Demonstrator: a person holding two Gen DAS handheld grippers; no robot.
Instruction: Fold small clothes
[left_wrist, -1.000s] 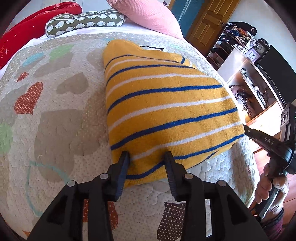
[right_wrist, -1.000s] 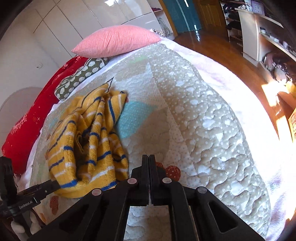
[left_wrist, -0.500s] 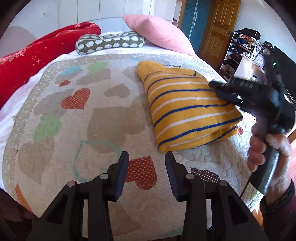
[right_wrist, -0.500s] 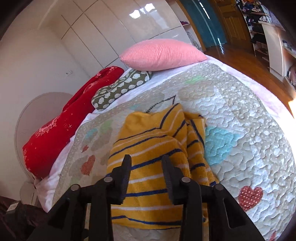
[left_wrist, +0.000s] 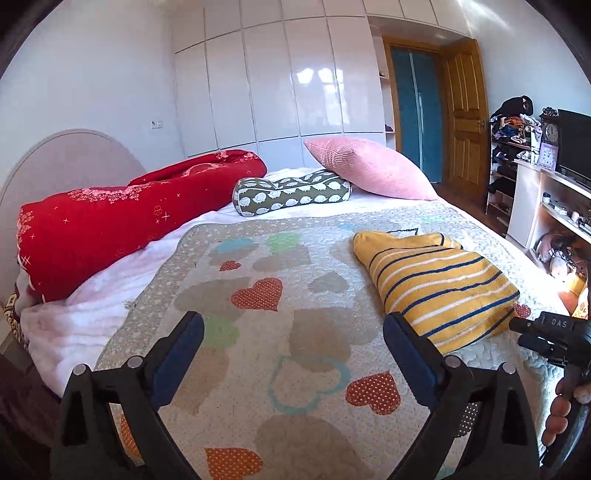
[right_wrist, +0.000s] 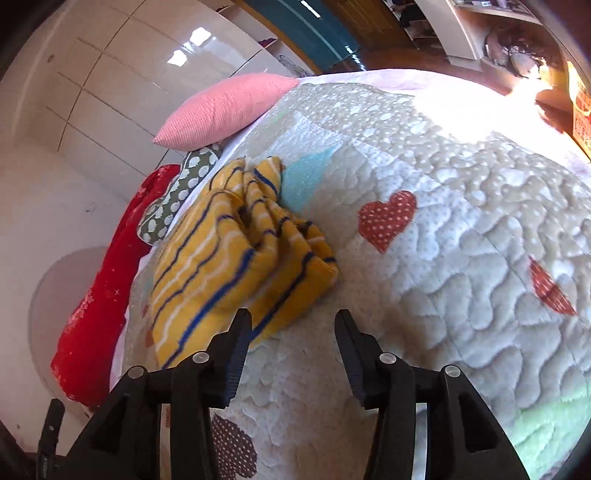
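Observation:
A folded yellow sweater with blue and white stripes (left_wrist: 436, 284) lies on the heart-patterned quilt (left_wrist: 258, 258), right of centre in the left wrist view. My left gripper (left_wrist: 291, 325) hovers back from it over bare quilt, its jaws opening wide with nothing between them. In the right wrist view the sweater (right_wrist: 221, 258) sits just ahead and to the left of my right gripper (right_wrist: 292, 319). Its jaws are opening over bare quilt (right_wrist: 443, 240), and its left fingertip (right_wrist: 242, 321) is by the sweater's near edge. A person's hand (left_wrist: 565, 406) holds that gripper at the right edge.
A rolled red blanket (left_wrist: 129, 218), a green patterned bolster (left_wrist: 291, 190) and a pink pillow (left_wrist: 369, 166) lie at the head of the bed. White shelves with clutter (left_wrist: 554, 206) stand beyond the bed's right edge, near a wooden door (left_wrist: 461, 110).
The left gripper let go of the sweater's near edge, drew back and rose, and its jaws spread wide. The right gripper went from shut to open and swung to the sweater's near corner.

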